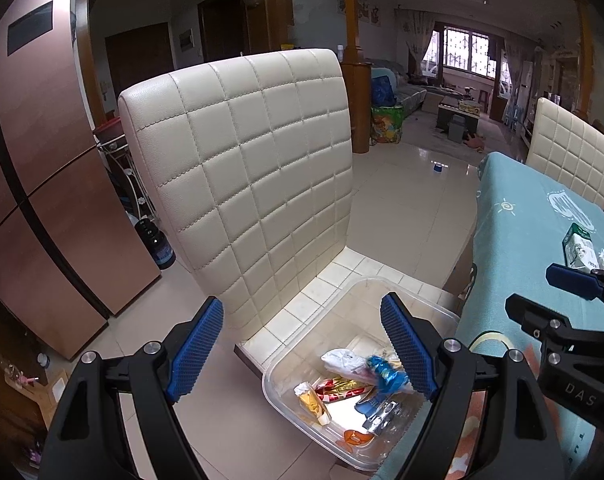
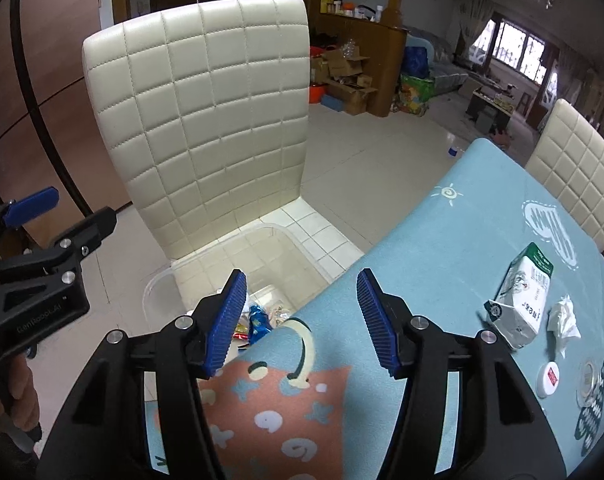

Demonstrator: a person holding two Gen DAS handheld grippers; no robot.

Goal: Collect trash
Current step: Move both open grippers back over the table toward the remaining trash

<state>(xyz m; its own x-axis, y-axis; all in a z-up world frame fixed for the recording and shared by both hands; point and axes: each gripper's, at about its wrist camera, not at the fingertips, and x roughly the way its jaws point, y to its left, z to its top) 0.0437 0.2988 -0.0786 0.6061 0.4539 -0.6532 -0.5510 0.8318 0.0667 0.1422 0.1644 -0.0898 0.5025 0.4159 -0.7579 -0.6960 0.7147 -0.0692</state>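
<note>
A tiled room opens toward a far window, with a table (image 2: 441, 248) under a light-blue patterned cloth filling the 3 to 6 o'clock part of the right wrist view. Two cream quilted chairs show: one chair (image 2: 206, 120) at 12 o'clock beside the table edge, a second chair (image 2: 577, 176) at 2 o'clock on the table's far side.

On the near chair's seat sits one clear plastic bin (image 1: 286, 360), at 6 o'clock in the left wrist view. It holds a pile of wrappers (image 1: 353, 380), at least five pieces: white, blue, red-and-gold, yellow, orange.

Still on the cloth at 3 to 4 o'clock lie four pieces: one crushed white-and-green carton (image 2: 521, 296), one crumpled tissue (image 2: 563, 320) just beside it, one white cap (image 2: 549, 378), and one clear round lid (image 2: 589, 376) next to the cap.

The left gripper (image 1: 302, 352) hangs over the bin, jaws spread wide, holding nothing. The right gripper (image 2: 302, 320) hovers over the table edge, also spread wide and empty.
</note>
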